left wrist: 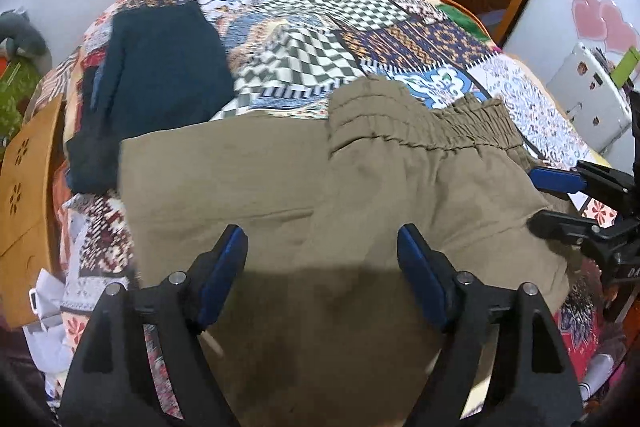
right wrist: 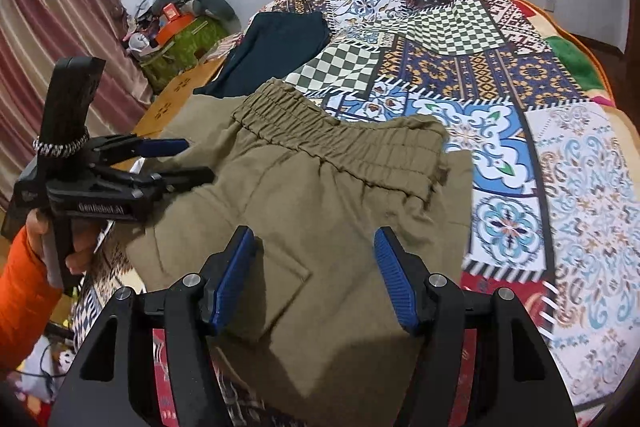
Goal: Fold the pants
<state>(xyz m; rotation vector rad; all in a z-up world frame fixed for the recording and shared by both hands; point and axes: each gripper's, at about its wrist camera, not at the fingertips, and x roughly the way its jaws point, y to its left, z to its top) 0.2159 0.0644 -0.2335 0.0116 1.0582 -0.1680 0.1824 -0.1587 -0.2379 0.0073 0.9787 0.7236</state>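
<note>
Olive-khaki pants [left wrist: 280, 195] lie folded on a patchwork bedspread [left wrist: 320, 27], elastic waistband [left wrist: 420, 123] at the far side. They also show in the right wrist view [right wrist: 320, 195], waistband [right wrist: 340, 143] crumpled. My left gripper [left wrist: 322, 251] is open and empty just above the pants. It also shows at the left of the right wrist view [right wrist: 192, 159]. My right gripper [right wrist: 314, 255] is open and empty over the pants, near a back pocket. It appears at the right edge of the left wrist view [left wrist: 548, 199].
A folded dark teal garment [left wrist: 160, 79] lies on the bed beyond the pants, also in the right wrist view [right wrist: 276, 47]. A wooden bed frame [left wrist: 28, 187] runs along the left. Clutter and a green box [right wrist: 180, 43] stand by the curtain.
</note>
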